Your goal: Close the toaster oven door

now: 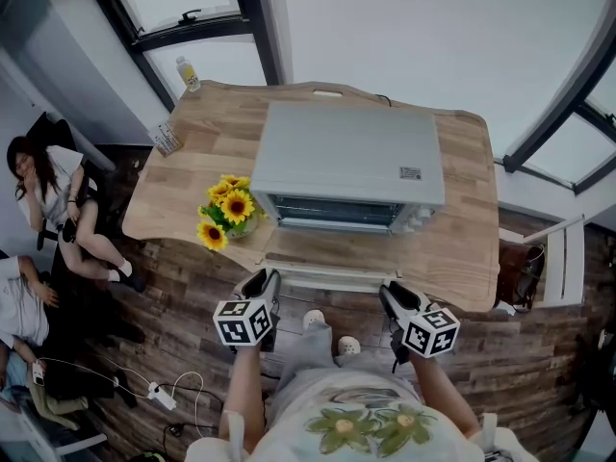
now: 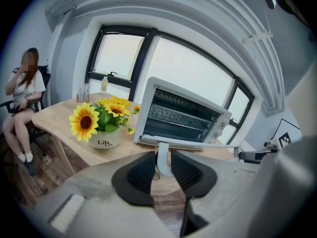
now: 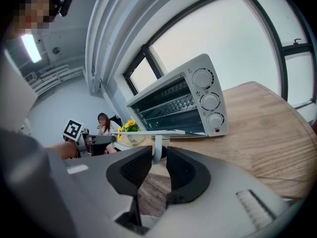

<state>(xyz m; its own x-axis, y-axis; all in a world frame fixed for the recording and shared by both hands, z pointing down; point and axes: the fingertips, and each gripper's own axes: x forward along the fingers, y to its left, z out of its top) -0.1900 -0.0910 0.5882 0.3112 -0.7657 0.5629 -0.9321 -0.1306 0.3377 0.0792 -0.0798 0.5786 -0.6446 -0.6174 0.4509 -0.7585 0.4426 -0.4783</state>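
Lying open and flat, the door (image 1: 327, 253) of the toaster oven (image 1: 346, 157) reaches toward the near edge of the tabletop (image 1: 462, 239), and its white handle (image 1: 332, 277) runs along just past that edge. The oven itself stands in the middle of the tabletop, its three knobs on the right of its front.

The left gripper (image 2: 162, 155) has its jaws pinching the handle's left post, the white post filling the narrow gap between the ribbed pads. The right gripper (image 3: 158, 152) has its jaws closed on the right post in the same way.

A pot of sunflowers (image 1: 231, 215) sits just beside the oven's left side, near the tabletop's left edge. A small bottle (image 1: 189, 73) stands at the far left corner. Off the tabletop to the left, a person (image 1: 53, 191) sits on a chair.
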